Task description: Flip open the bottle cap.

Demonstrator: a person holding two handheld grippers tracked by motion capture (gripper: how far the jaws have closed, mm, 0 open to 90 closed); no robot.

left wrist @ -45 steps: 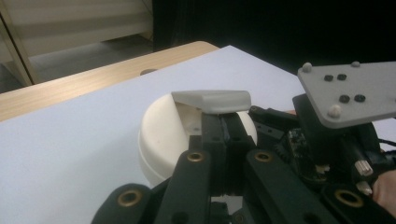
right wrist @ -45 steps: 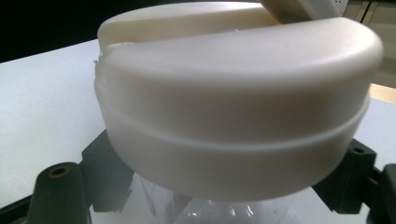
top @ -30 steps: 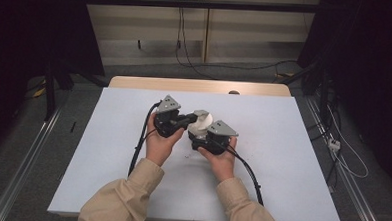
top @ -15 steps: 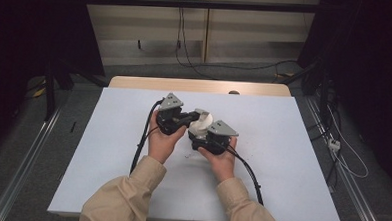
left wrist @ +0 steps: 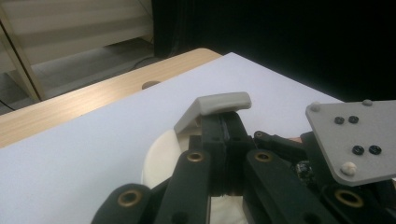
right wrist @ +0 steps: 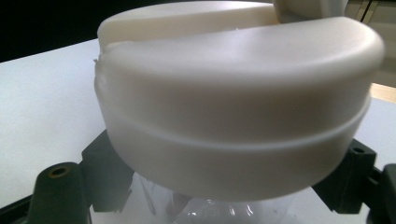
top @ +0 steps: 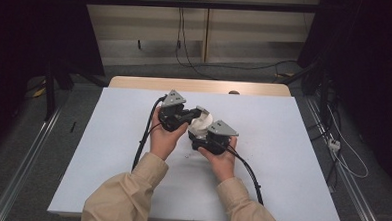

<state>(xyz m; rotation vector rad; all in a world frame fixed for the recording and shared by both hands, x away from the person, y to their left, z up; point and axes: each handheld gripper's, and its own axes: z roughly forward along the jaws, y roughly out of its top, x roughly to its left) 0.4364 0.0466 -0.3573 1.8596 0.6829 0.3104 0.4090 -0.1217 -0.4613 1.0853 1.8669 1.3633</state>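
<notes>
A person stood at a white worktop, sleeves coming in from the near edge, holding a gripper in each hand near the middle of the surface. Between the two sat a cream, round lidded container.

From above, the left gripper reached in from the left and the right gripper met the container from the near side; the two grippers sat nearly touching, their cables trailing back towards the person.

The left gripper view showed what the high view could not: its jaws were pressed fully together on a grey flip tab that stuck up from the container's lid.

The right gripper view came in very close on the container's cream lid, with a clear body beneath it. The right jaws were closed about that clear lower part, one on each side.

Around the hands the worktop lay bare on every side, with wide room to the left, right and near edges. A strip of wooden table showed beyond the far edge.
</notes>
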